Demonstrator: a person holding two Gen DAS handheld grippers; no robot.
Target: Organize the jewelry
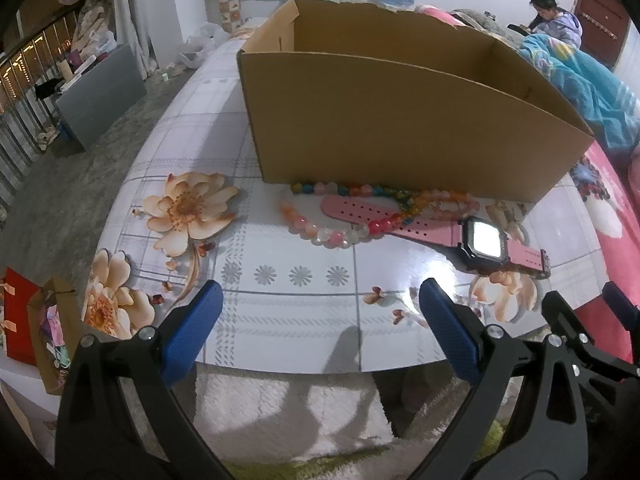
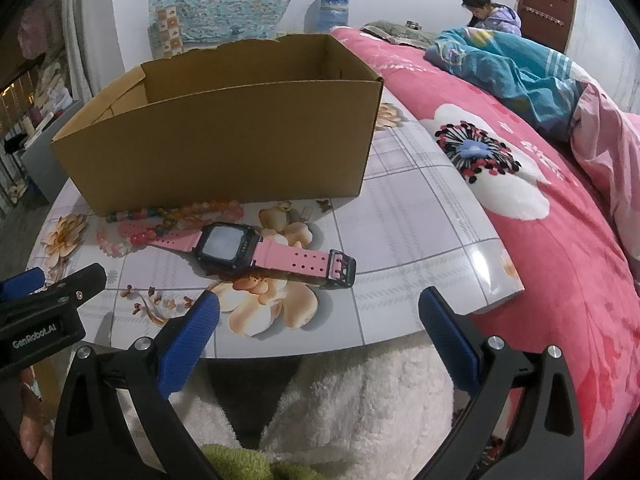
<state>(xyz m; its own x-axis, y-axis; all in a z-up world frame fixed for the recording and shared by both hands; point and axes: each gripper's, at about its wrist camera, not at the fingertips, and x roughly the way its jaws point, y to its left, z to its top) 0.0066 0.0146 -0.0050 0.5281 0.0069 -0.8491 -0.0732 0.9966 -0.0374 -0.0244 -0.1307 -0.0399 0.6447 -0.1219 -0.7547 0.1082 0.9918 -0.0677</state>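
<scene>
Right wrist: right gripper (image 2: 319,326) wide, empty | left gripper (image 1: 320,312) wide, empty | watch (image 2: 256,254) on table before box (image 2: 224,148) | risk: bead strings (image 1: 344,216) overlap strap, may drag along
</scene>
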